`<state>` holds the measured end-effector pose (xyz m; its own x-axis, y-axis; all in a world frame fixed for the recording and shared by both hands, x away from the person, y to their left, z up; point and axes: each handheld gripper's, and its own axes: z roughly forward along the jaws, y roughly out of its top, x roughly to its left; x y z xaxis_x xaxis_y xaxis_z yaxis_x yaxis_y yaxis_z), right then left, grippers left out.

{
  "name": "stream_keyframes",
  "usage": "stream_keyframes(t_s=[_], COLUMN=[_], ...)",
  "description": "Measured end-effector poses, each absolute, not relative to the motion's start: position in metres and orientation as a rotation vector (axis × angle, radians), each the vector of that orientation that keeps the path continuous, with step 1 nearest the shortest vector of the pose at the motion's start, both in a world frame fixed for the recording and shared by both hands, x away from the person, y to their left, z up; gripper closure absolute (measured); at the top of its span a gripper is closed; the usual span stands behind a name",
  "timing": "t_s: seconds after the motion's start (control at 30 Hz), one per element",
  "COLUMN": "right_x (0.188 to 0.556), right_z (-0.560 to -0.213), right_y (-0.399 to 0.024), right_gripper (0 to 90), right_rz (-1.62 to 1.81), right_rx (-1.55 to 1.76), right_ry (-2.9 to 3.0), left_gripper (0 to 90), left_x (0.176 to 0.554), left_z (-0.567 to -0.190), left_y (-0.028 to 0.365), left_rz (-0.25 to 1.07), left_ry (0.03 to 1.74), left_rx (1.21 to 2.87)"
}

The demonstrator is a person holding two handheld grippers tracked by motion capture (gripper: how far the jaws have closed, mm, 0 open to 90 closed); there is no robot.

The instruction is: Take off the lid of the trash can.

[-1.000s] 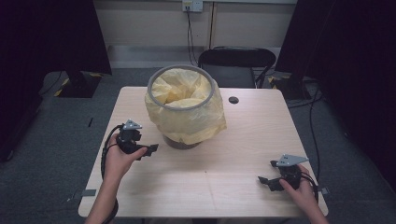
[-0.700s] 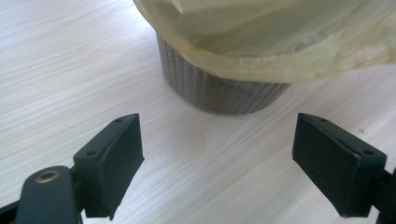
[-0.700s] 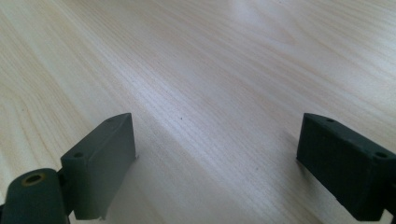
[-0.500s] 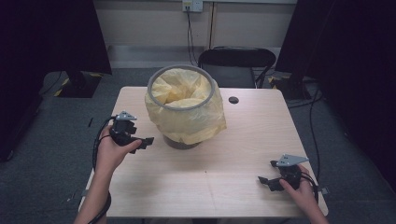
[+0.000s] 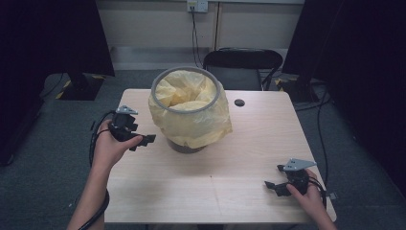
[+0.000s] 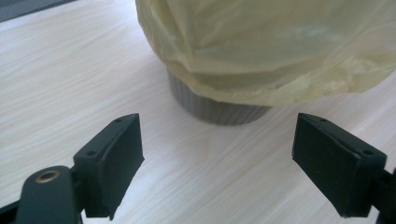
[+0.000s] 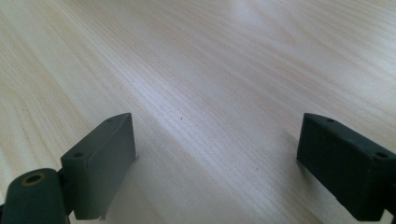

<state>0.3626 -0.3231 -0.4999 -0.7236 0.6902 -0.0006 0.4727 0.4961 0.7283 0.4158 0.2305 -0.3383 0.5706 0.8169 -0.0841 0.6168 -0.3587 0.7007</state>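
- Progress: judged early; the yellow bag [image 5: 191, 120] sits fitted in the grey bin [image 5: 184, 143] at centre frame in the high view, its skirt draped over the rim; nothing gripped yet; whatever handling of the bag is intended appears wholly left to do.
- Left gripper [image 5: 143, 141]: centre-left of the high view, just beside the bin, jaws wide apart and empty; its own view faces the bag's hem and the bin's base.
- Right gripper [image 5: 272, 187]: lower right, well apart from the bin, jaws spread, holding nothing.
- Materials: bag thin, translucent, crinkled plastic; bin round, ribbed grey wall; table [image 5: 239, 158] pale wood-grain laminate, flat, matte.
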Motion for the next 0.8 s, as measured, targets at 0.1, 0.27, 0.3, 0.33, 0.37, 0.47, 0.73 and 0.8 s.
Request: stream_keyframes(t_s=[0.1,0.27,0.3,0.33,0.37,0.47,0.73,0.8], right_x=[0.363,0.363,0.363,0.363,0.363,0.363,0.363,0.363], right_z=[-0.5,-0.5,-0.5,-0.5,-0.5,-0.5,-0.5,-0.5], right_y=[-0.323,-0.323,-0.323,-0.323,-0.323,-0.323,-0.323,-0.323], right_gripper=[10.5,10.5,10.5,10.5,10.5,10.5,10.5,10.5], right_rz=[1.059,1.059,1.057,1.06,1.06,1.058,1.061,1.061], right_rx=[0.982,0.982,0.982,0.982,0.982,0.984,0.981,0.982], right_ry=[2.452,2.451,2.452,2.451,2.451,2.451,2.449,2.449], left_gripper=[15.8,15.8,15.8,15.8,15.8,15.8,15.9,16.2], left_x=[0.417,0.42,0.42,0.42,0.42,0.422,0.429,0.431], left_z=[-0.329,-0.312,-0.309,-0.306,-0.303,-0.296,-0.279,-0.274], left_y=[0.23,0.231,0.231,0.231,0.232,0.232,0.23,0.229], left_rz=[0.367,0.383,0.386,0.388,0.394,0.4,0.405,0.412], left_ry=[1.141,1.131,1.134,1.133,1.127,1.121,1.122,1.115], left_rx=[2.094,2.102,2.098,2.089,2.096,2.095,2.091,2.093])
